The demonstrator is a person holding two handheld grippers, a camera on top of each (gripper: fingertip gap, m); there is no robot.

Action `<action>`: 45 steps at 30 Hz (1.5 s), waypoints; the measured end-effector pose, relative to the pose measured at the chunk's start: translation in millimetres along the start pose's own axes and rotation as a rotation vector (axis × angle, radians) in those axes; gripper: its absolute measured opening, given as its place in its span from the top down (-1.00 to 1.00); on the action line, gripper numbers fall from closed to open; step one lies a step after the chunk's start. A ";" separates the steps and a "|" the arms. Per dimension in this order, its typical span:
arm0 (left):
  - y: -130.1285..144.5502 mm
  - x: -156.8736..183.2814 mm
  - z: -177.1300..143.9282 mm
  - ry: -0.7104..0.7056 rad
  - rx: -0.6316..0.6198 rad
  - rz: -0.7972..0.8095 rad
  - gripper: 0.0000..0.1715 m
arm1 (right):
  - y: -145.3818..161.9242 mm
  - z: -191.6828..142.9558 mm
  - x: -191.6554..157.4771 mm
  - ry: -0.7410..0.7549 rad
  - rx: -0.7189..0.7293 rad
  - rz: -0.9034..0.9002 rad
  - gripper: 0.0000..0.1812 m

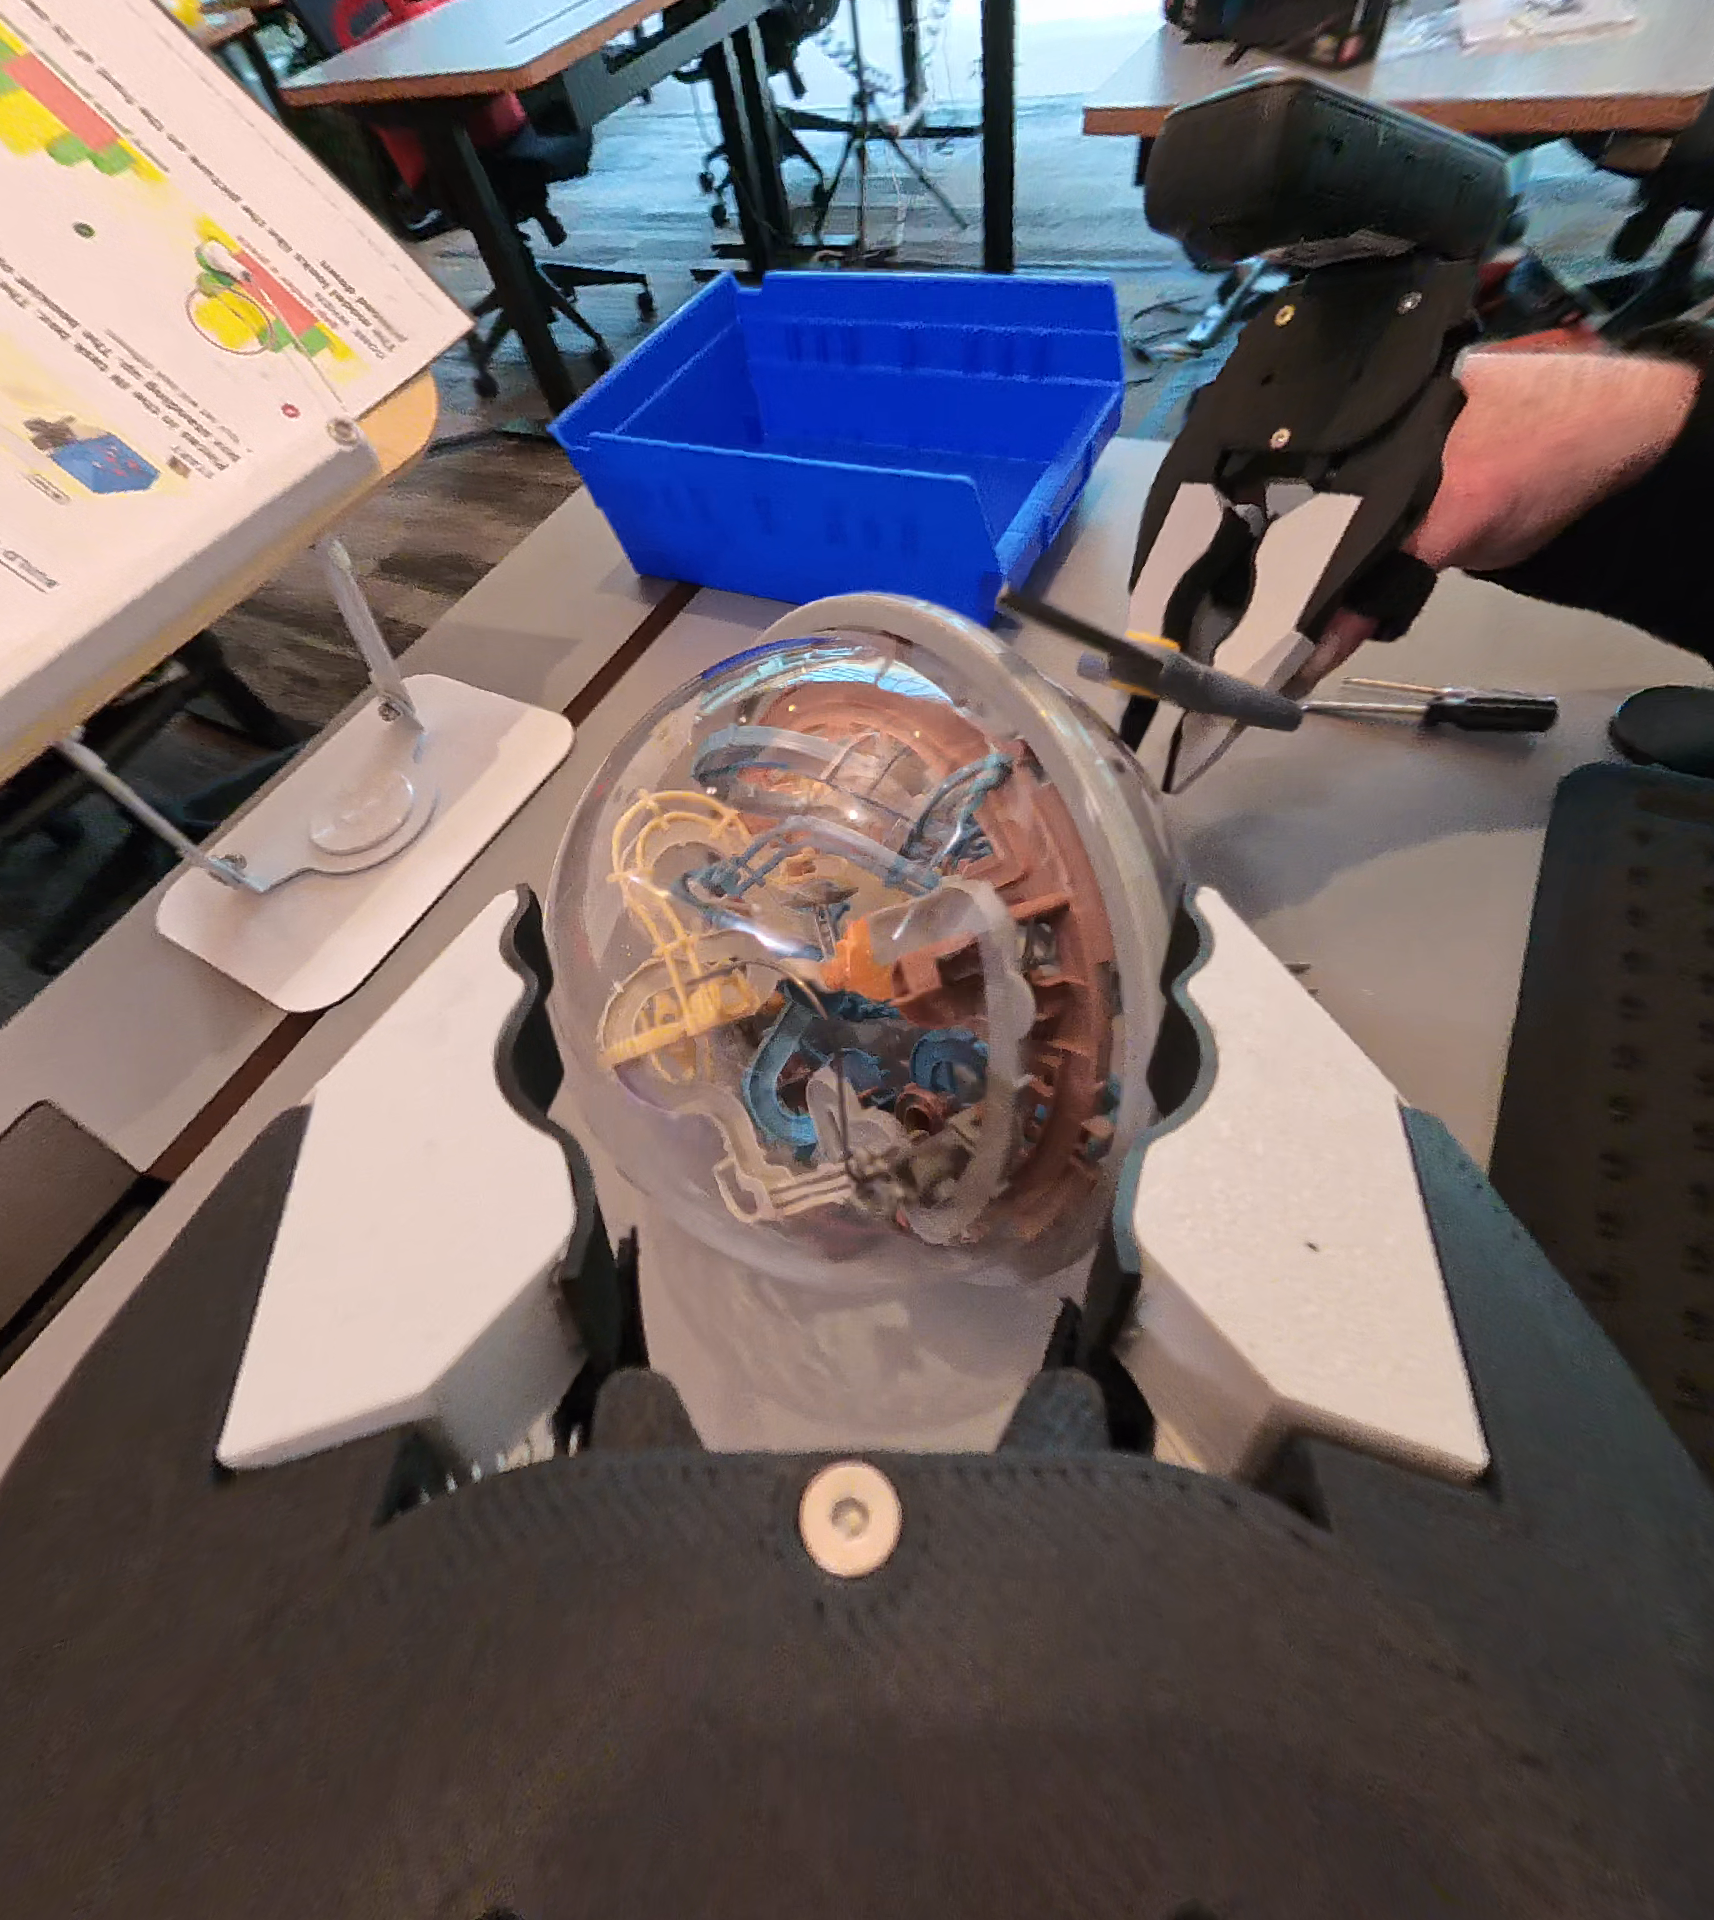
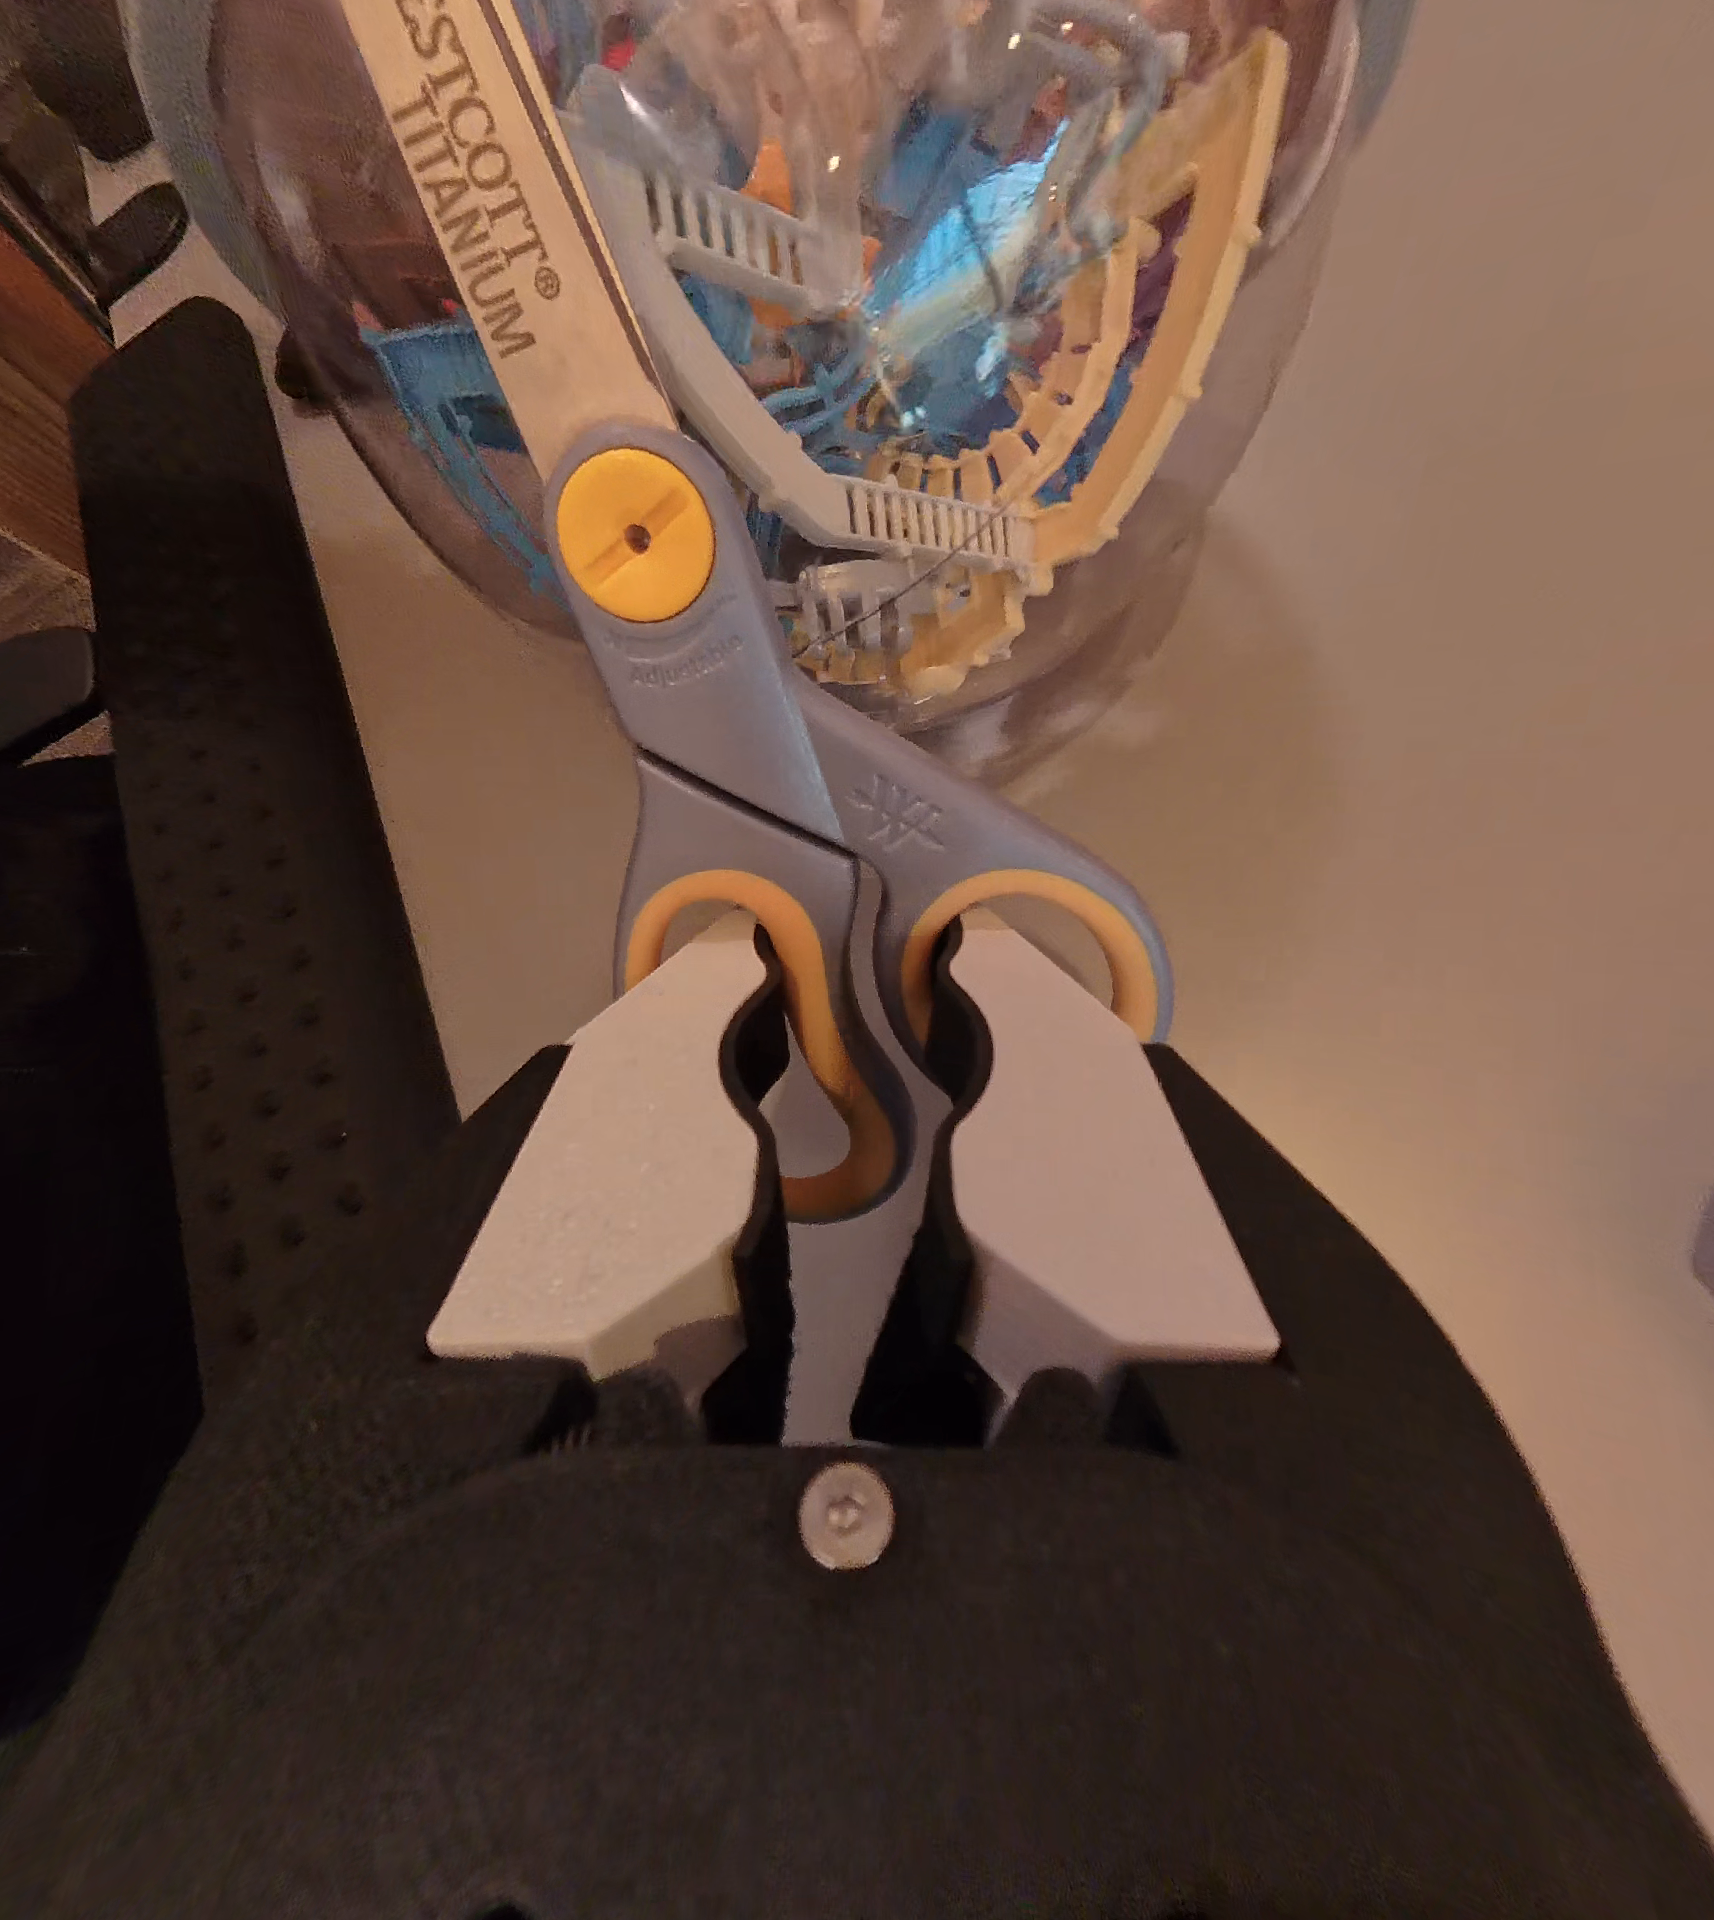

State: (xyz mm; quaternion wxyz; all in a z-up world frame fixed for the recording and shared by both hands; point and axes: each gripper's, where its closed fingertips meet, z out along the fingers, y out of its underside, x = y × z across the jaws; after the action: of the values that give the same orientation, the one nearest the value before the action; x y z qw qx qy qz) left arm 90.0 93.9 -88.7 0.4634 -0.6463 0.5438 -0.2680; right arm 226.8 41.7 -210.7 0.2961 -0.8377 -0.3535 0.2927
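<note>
My left gripper (image 1: pixel 853 997) is shut on a clear plastic maze ball (image 1: pixel 853 935) with blue, yellow and brown tracks inside. Its fingers (image 1: pixel 520 997) press both sides of the ball, just above the grey table (image 1: pixel 1352 883). My right gripper (image 2: pixel 858 987) is shut on grey-and-yellow scissors (image 2: pixel 728 748). Its fingertips (image 2: pixel 718 966) poke into the two handle loops and pinch the inner bars between them. The blades are together and point at the ball (image 2: pixel 988 312), close to its shell. In the left wrist view the right gripper (image 1: pixel 1237 665) holds the scissors (image 1: pixel 1217 691) just right of the ball.
A blue bin (image 1: pixel 832 499) stands behind the ball. A picture instruction board (image 1: pixel 105 364) on a white stand (image 1: pixel 365 852) is at the left. A black screwdriver (image 1: pixel 1455 712) and a black perforated mat (image 1: pixel 1663 1039) lie at the right. Desks and chairs stand beyond.
</note>
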 end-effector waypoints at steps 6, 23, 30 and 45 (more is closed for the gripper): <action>-4.9 34.1 2.7 -0.033 0.010 0.062 -0.10 | 1.4 9.0 -12.7 -0.028 0.048 0.031 0.80; 19.1 33.6 23.9 -0.431 -0.060 0.308 0.92 | -4.3 0.7 -8.7 -0.048 0.178 0.089 0.80; 4.8 -1.3 9.1 -0.267 0.029 -0.103 0.92 | 8.9 -6.2 4.6 -0.004 0.167 0.105 0.80; 26.7 -52.8 -32.0 -0.102 0.095 -0.550 0.92 | 70.2 -1.3 34.0 0.177 -0.156 0.086 0.79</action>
State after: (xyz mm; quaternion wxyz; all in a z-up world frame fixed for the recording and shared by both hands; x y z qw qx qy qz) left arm 36.7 134.8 -90.5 0.4298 -0.7599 0.3107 -0.3759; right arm 276.8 27.0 -268.8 0.2472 -0.8951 -0.3115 0.2015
